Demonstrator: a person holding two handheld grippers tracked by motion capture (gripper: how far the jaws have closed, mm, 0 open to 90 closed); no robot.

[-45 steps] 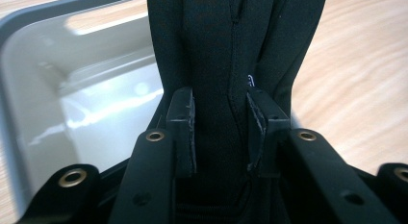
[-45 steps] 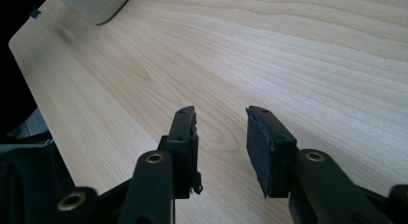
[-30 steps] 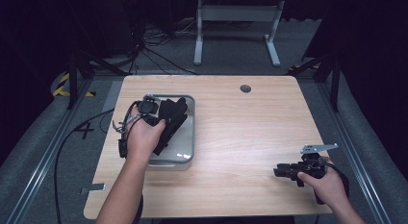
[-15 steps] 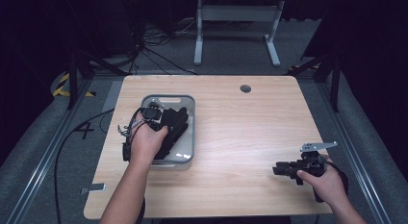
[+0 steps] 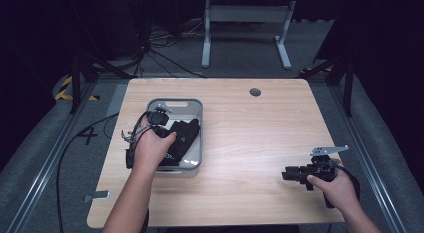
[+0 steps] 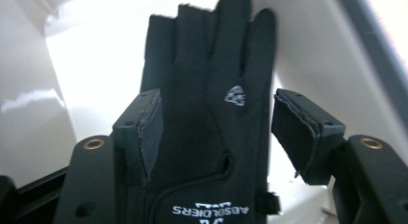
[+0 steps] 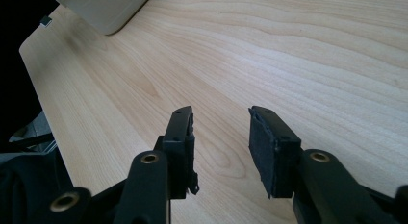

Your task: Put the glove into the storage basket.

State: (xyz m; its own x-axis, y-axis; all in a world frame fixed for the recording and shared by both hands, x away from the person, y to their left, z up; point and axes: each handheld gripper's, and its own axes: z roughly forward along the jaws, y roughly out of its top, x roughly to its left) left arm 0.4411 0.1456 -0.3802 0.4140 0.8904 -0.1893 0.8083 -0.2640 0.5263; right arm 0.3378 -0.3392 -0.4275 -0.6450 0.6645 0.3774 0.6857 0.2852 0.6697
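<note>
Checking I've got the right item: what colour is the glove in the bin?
Black, with white printed lettering and a small white logo; clearest in the left gripper view: glove.

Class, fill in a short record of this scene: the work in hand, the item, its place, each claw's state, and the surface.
work: putting a glove in a bin
item: black glove with white lettering
place: lying in the grey bin
left claw: jaws just opened, glove between them, right pad clear of it
right claw: open, nothing between, over the table
surface: light wood

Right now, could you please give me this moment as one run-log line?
left gripper: jaws just opened, black glove lying between them in grey tray | right gripper: open over table
</note>
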